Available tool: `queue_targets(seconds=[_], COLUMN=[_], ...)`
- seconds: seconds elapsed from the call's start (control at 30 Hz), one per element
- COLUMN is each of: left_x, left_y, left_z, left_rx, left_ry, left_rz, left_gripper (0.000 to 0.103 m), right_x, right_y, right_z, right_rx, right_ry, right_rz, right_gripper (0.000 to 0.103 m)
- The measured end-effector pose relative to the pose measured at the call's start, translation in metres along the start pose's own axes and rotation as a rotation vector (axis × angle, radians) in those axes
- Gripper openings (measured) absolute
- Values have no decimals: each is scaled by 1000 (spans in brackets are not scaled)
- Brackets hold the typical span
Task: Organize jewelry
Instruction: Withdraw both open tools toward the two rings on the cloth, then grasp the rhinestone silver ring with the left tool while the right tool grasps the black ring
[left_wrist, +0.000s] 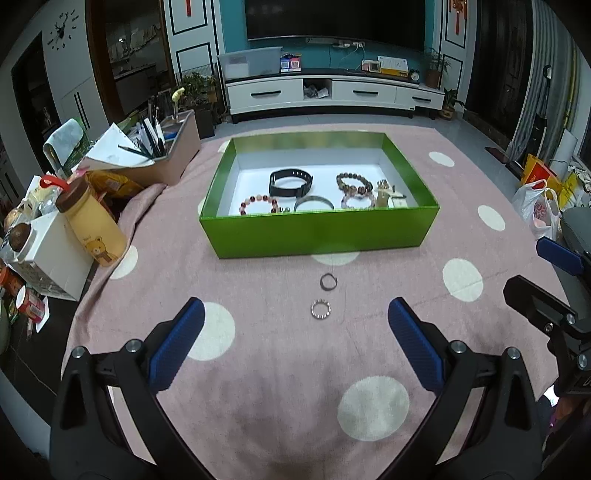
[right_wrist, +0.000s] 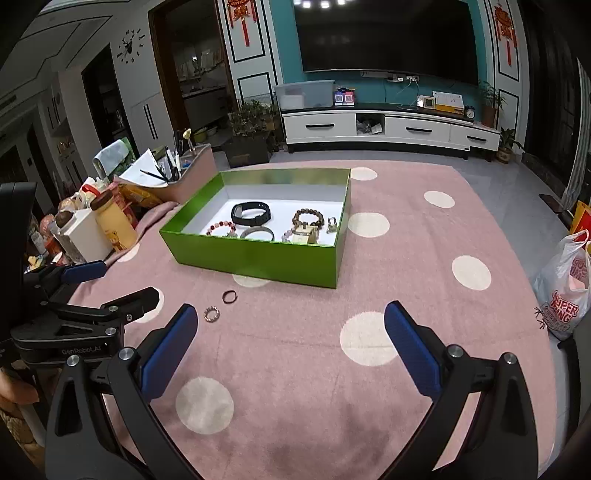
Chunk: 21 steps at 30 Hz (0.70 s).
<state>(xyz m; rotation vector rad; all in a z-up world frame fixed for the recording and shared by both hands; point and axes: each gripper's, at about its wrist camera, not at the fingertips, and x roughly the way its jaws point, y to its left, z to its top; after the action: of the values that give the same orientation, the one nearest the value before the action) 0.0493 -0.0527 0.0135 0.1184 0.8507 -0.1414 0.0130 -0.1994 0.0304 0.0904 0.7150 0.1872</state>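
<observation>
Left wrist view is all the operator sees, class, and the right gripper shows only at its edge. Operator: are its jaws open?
Observer: Yes. The right wrist view shows the right gripper with jaws wide apart, holding nothing.
Operator: What's printed on the bag?
Observer: The bag reads "SUPER" in red.
Operator: Any marking on my own tool?
Observer: The body of the left gripper reads "GenRobot.AI".
</observation>
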Motion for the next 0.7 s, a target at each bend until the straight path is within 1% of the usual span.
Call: queue_targets(seconds=[0.17, 0.3, 0.43, 0.57, 0.7], left_x=[11, 26, 42, 56, 68], left_y=[0, 1, 4, 4, 5], left_z=[-12, -26, -42, -50, -48], left_rx=[-13, -12, -13, -17, -25], left_ry=[17, 39, 64, 83, 91], left_rz=[-8, -7, -23, -42, -55], left_gripper=[101, 101, 101, 101, 100], right_x=[5, 13, 22, 31, 35], right_y=[-2, -4, -6, -8, -10], right_z=[-12, -23, -32, -38, -40], right_rx=[9, 8, 13, 23, 24], right_ry=[9, 28, 51, 71, 78], right_rz=[-3, -9, -7, -1, 1], right_gripper=[101, 101, 101, 101, 101])
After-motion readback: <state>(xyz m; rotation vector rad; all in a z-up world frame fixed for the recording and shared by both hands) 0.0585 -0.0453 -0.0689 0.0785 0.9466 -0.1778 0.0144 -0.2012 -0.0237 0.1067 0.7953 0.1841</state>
